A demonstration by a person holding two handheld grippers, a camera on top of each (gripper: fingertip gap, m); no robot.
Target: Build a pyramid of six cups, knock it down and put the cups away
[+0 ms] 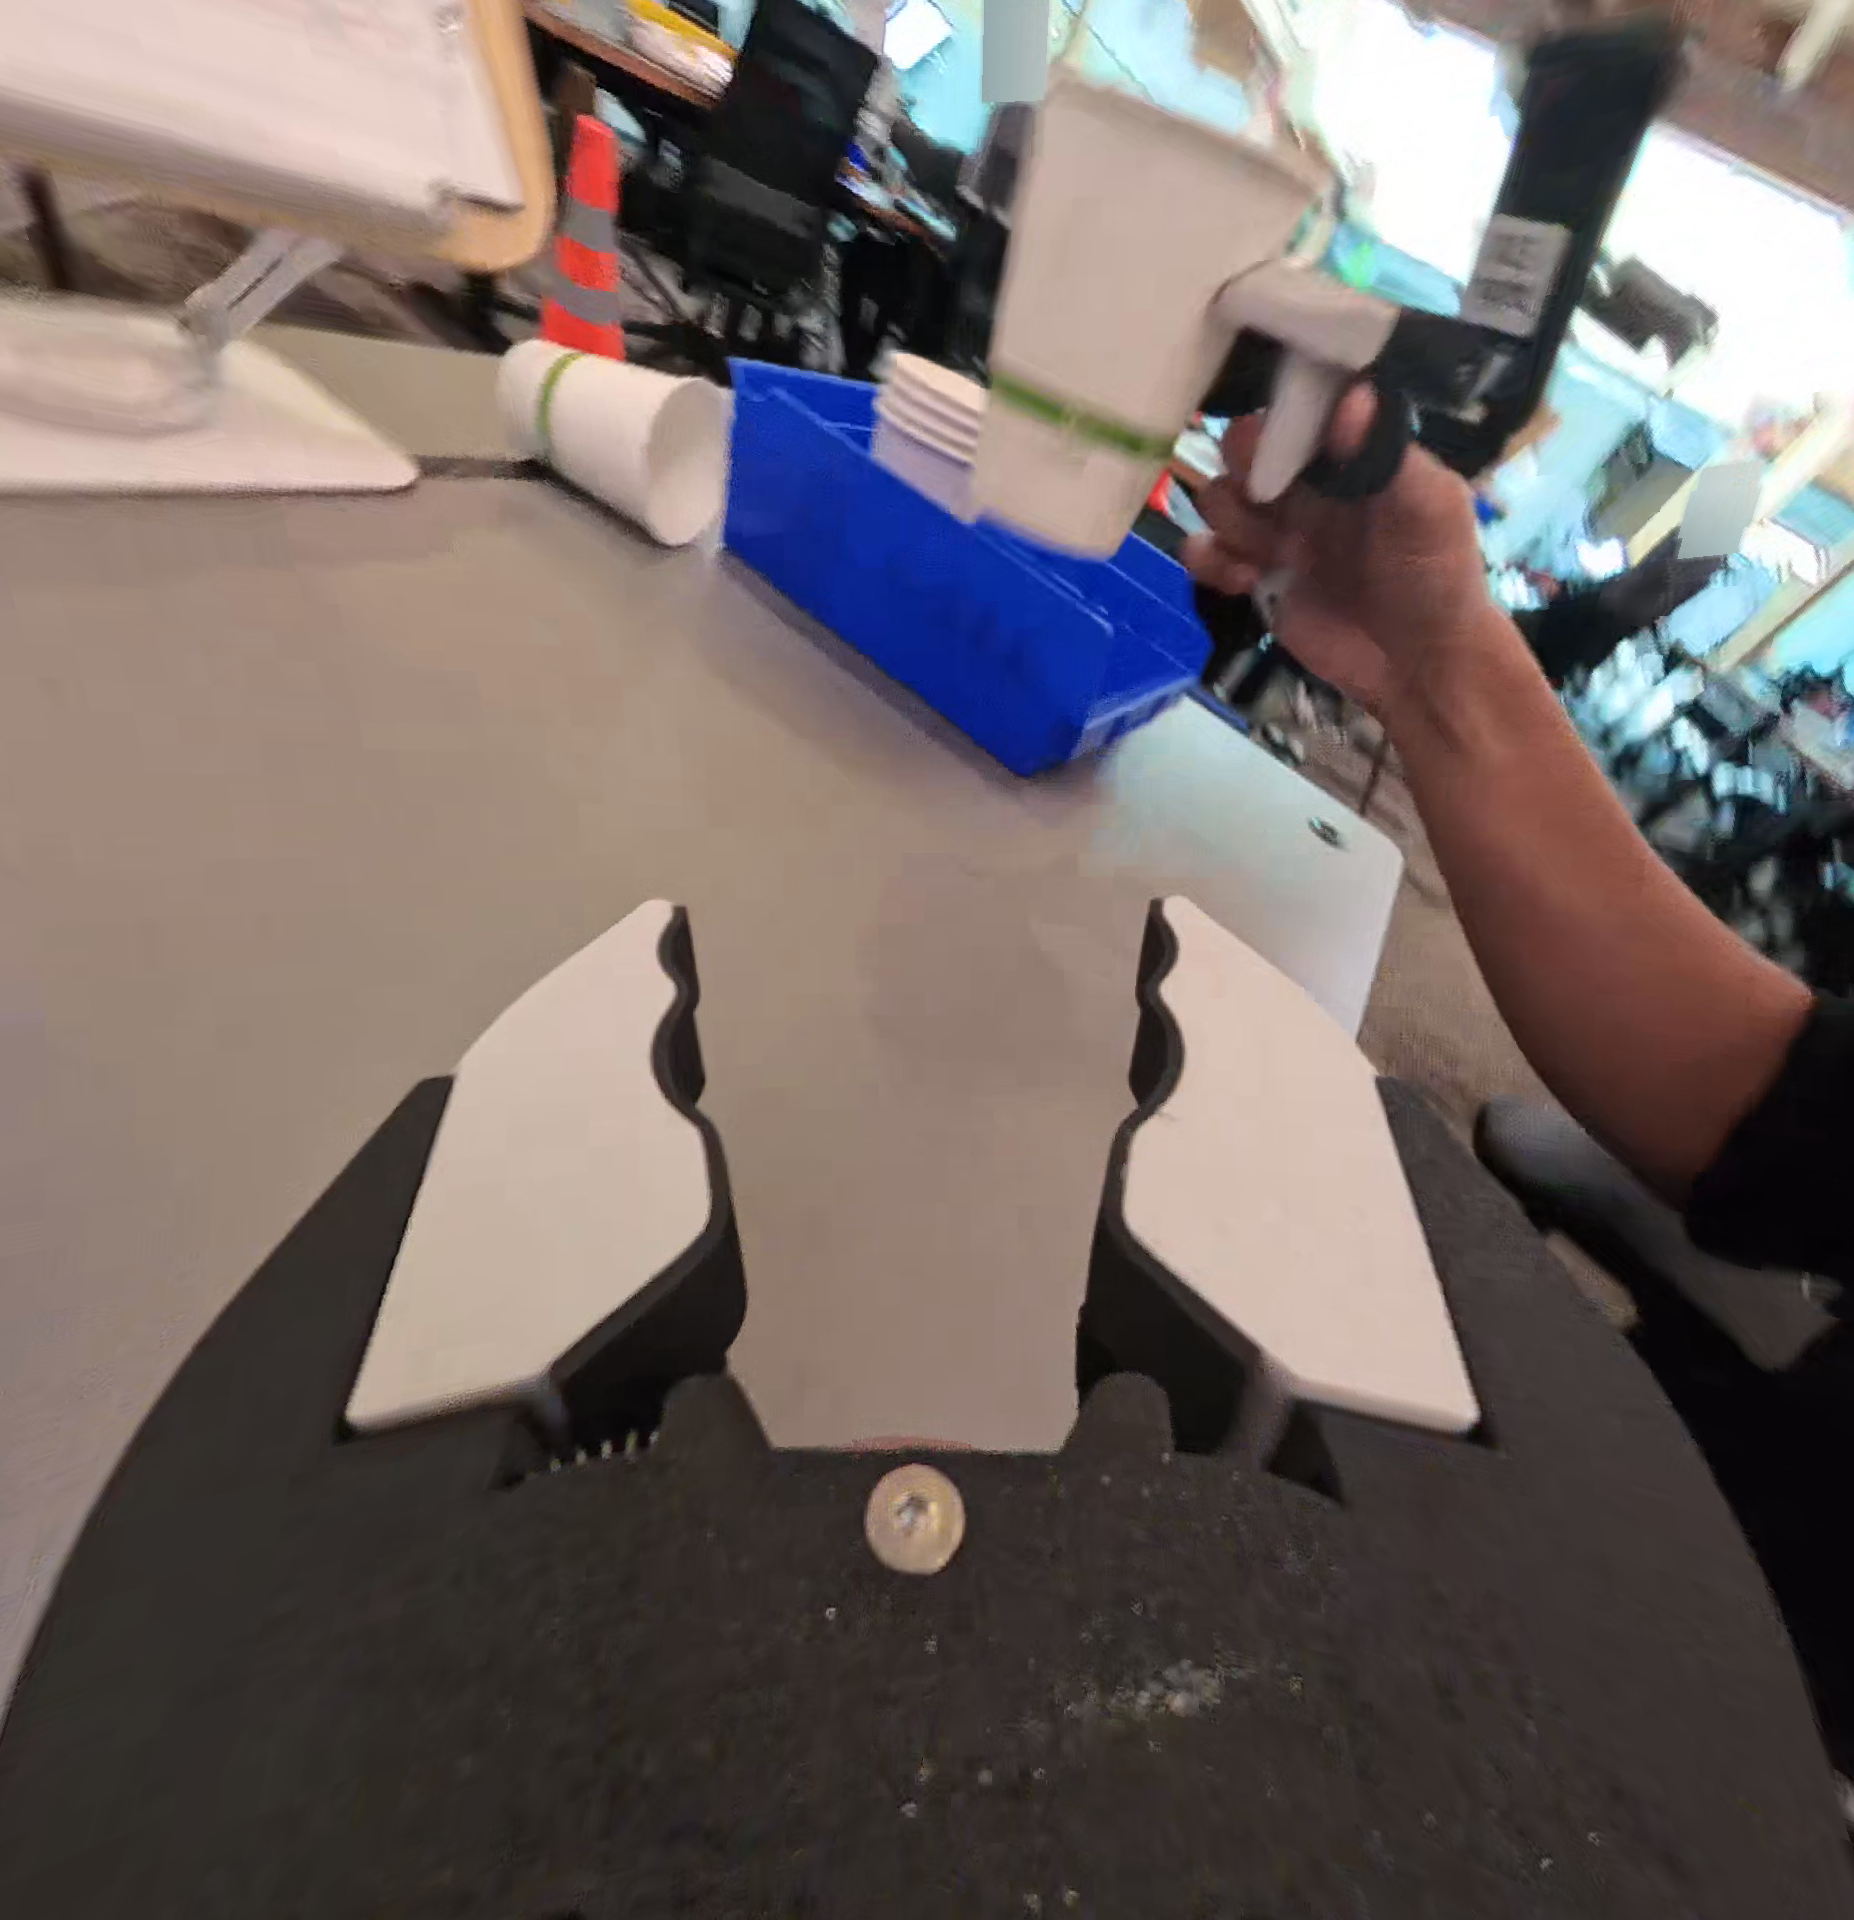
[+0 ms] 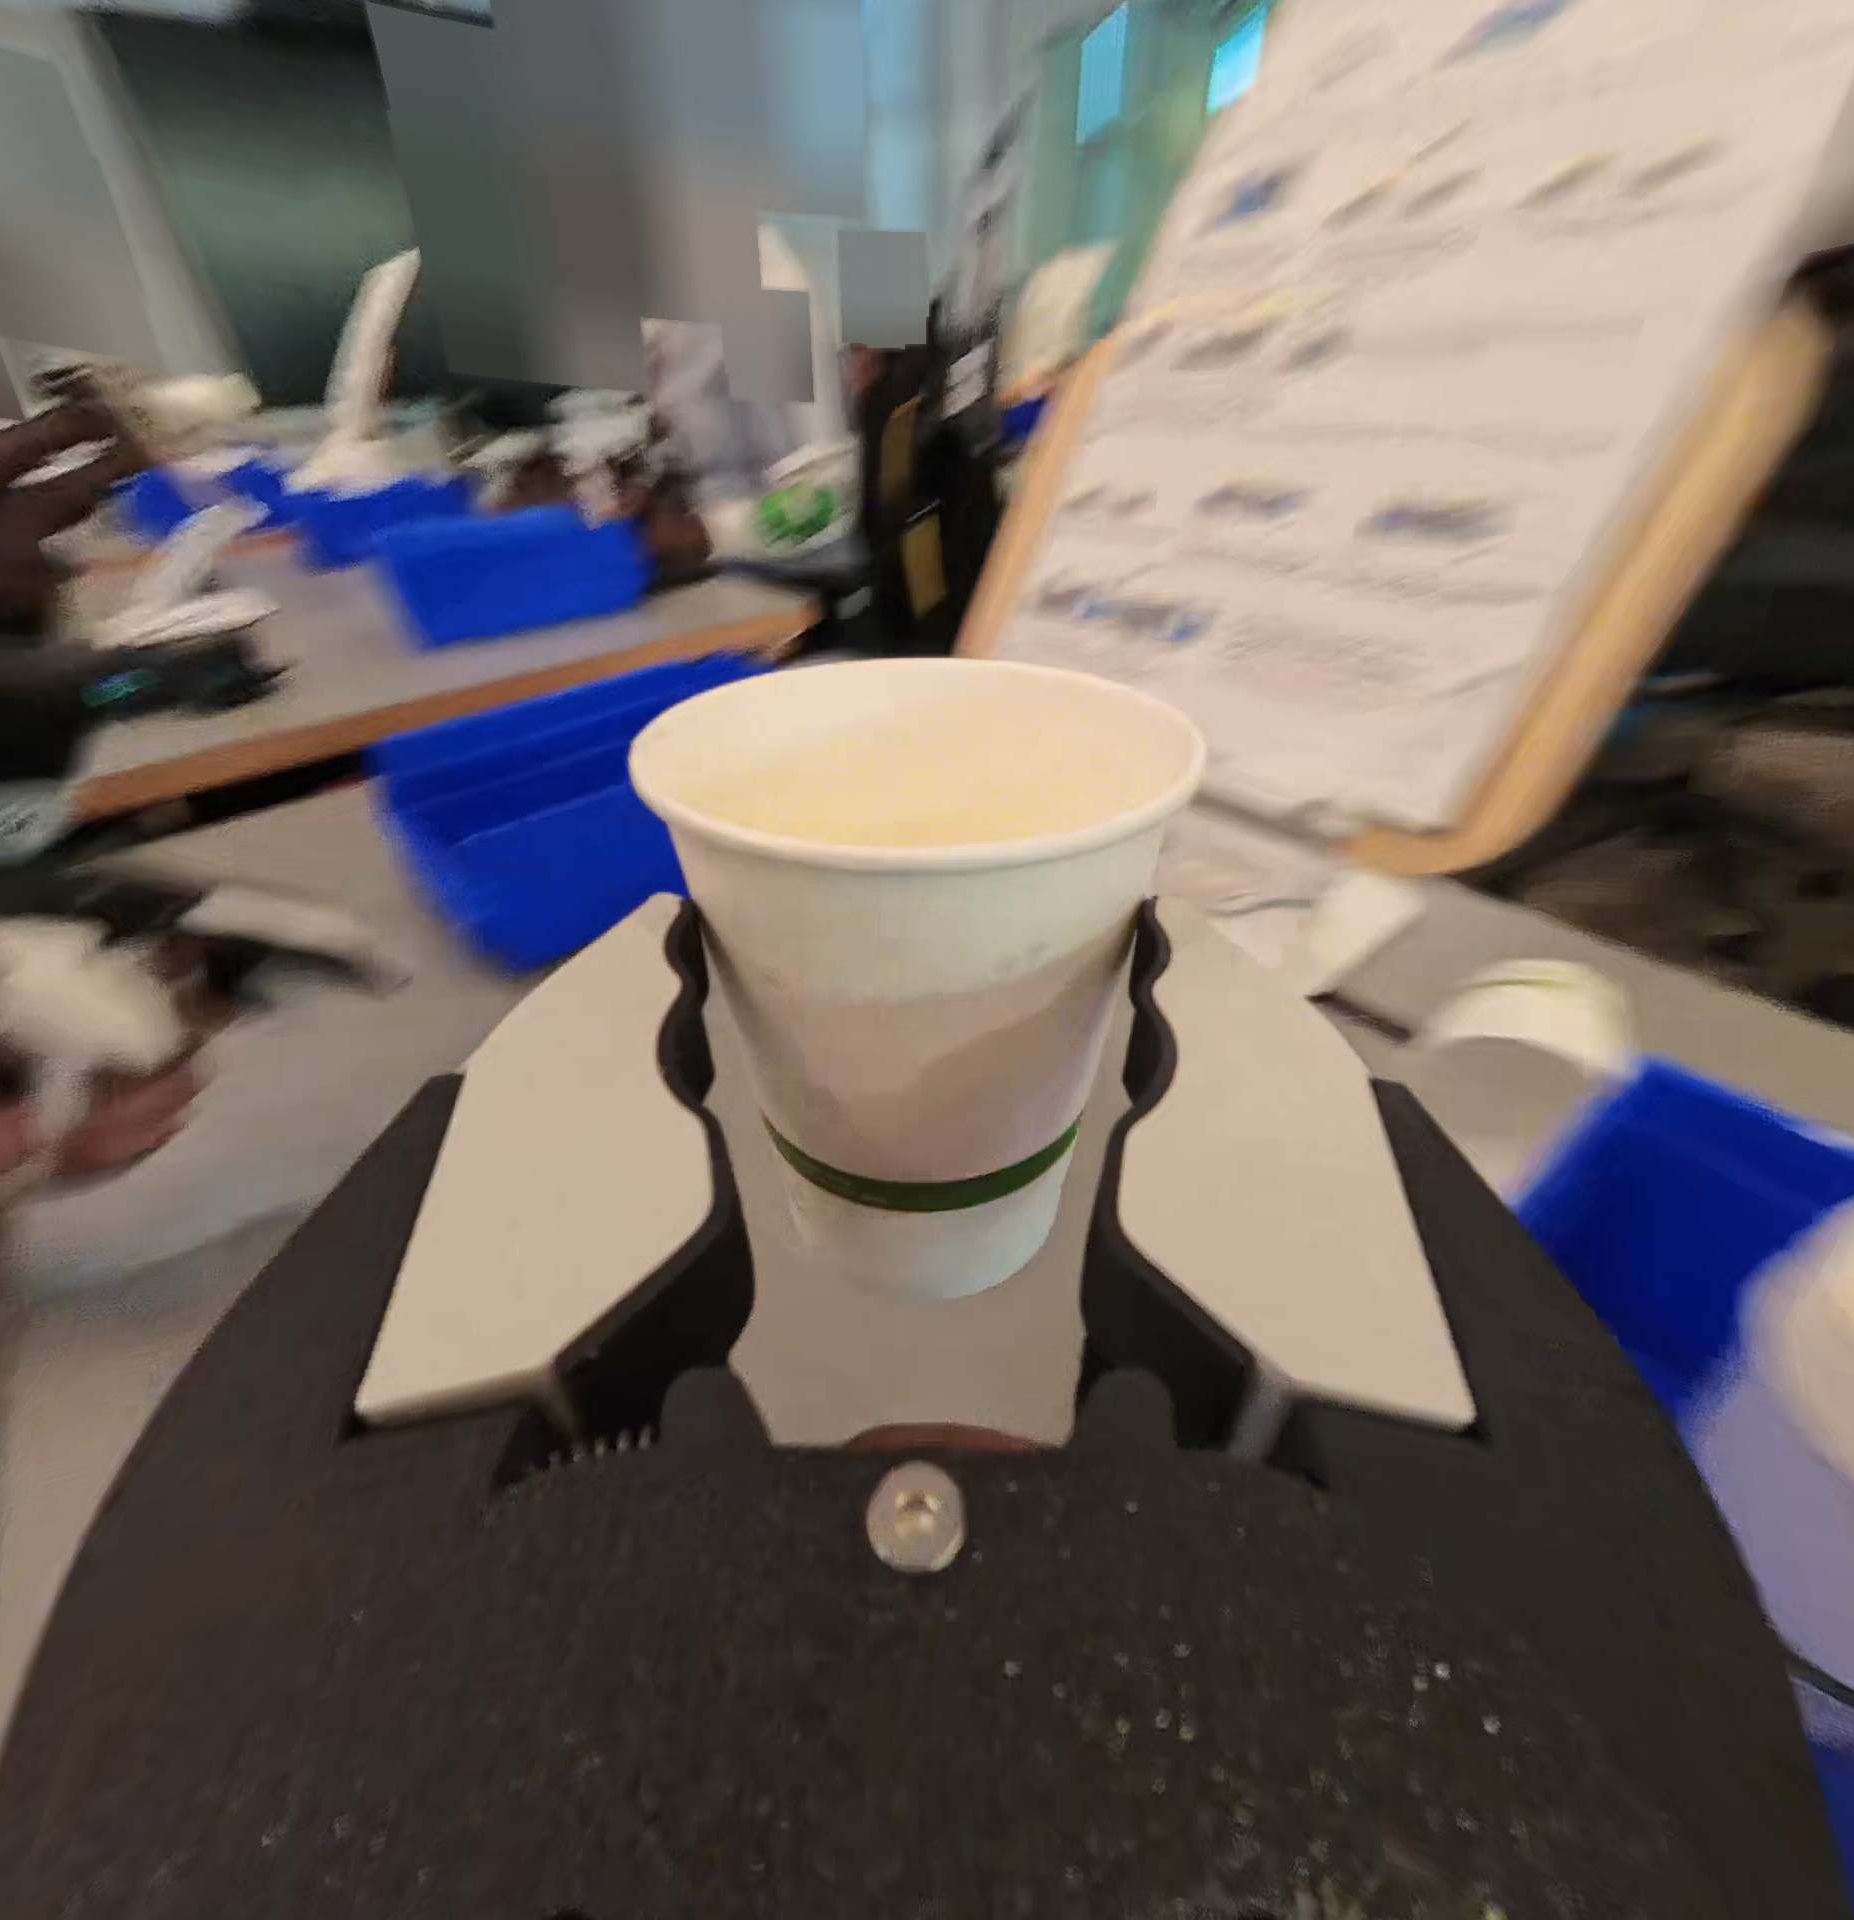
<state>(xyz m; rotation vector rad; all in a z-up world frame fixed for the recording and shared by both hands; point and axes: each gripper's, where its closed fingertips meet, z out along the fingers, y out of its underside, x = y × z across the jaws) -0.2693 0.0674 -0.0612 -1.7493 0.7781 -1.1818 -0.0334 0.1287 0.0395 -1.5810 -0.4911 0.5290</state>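
The right hand-held gripper [image 2: 918, 1049] grasps an upright paper cup [image 2: 918, 935] above the blue bin [image 1: 964, 613], where a stack of cups [image 1: 928, 416] stands just beyond. The left hand-held gripper [image 1: 918, 997] is released, empty and farther off over the worktop [image 1: 331, 779]. Only the left wrist view shows the stack clearly; a fallen cup [image 1: 622, 447] lies beside the bin.

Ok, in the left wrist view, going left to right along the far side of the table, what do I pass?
White stand base → paper cup lying on its side → blue bin holding a stack of cups → hand gripping the right gripper, which carries a cup above the bin.
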